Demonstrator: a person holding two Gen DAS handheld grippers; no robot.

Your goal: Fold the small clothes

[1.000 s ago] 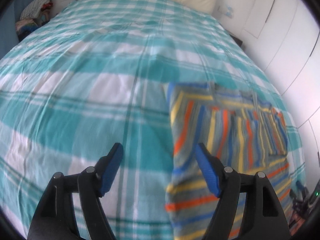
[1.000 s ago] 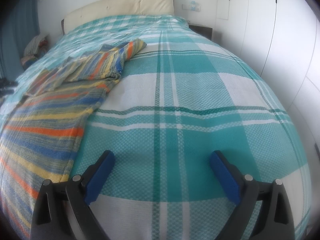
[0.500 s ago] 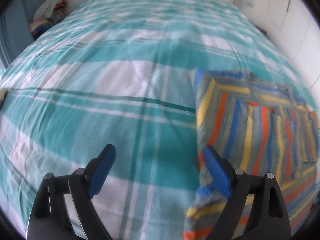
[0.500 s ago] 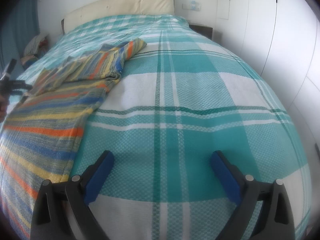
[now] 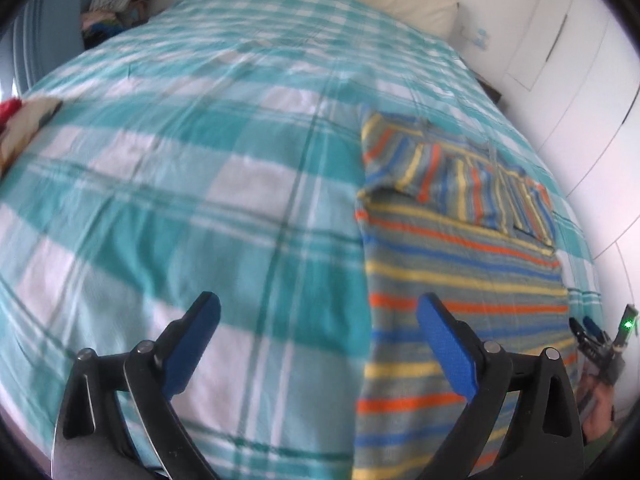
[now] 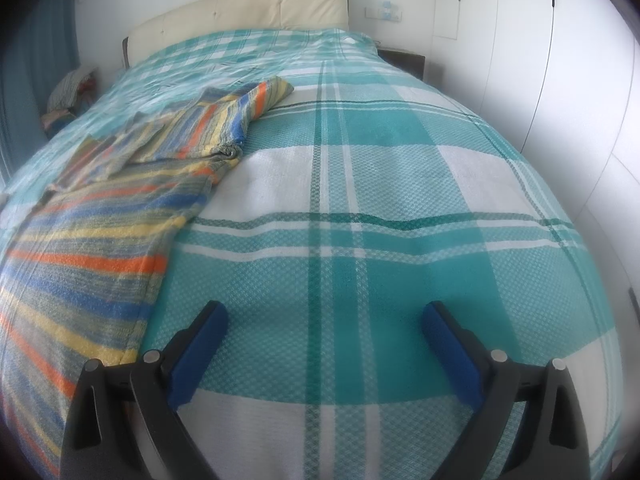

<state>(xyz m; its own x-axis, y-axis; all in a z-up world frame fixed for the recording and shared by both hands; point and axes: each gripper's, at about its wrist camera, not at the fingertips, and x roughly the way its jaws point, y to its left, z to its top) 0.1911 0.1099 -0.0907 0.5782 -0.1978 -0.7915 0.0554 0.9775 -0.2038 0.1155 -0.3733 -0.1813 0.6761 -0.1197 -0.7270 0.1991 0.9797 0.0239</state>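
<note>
Shirt [image 5: 460, 264] flat on bed [image 5: 200, 184], sleeve folded in | left gripper [image 5: 320, 340] opening, nothing between; right gripper [image 6: 324, 344] apart, empty

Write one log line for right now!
striped shirt: flat on bed, sleeve folded in | left gripper: opening, empty | right gripper: open, empty

I see a bedspread [image 6: 400, 200] checked in teal and white with thin dark green lines. The garment [image 5: 460, 280] is grey with orange, blue and yellow stripes. My grippers' pads [image 6: 452, 356] are blue on black frames. Headboard [image 6: 260, 12] cream. At the blurred left edge, possibly something red [image 5: 10, 108].
</note>
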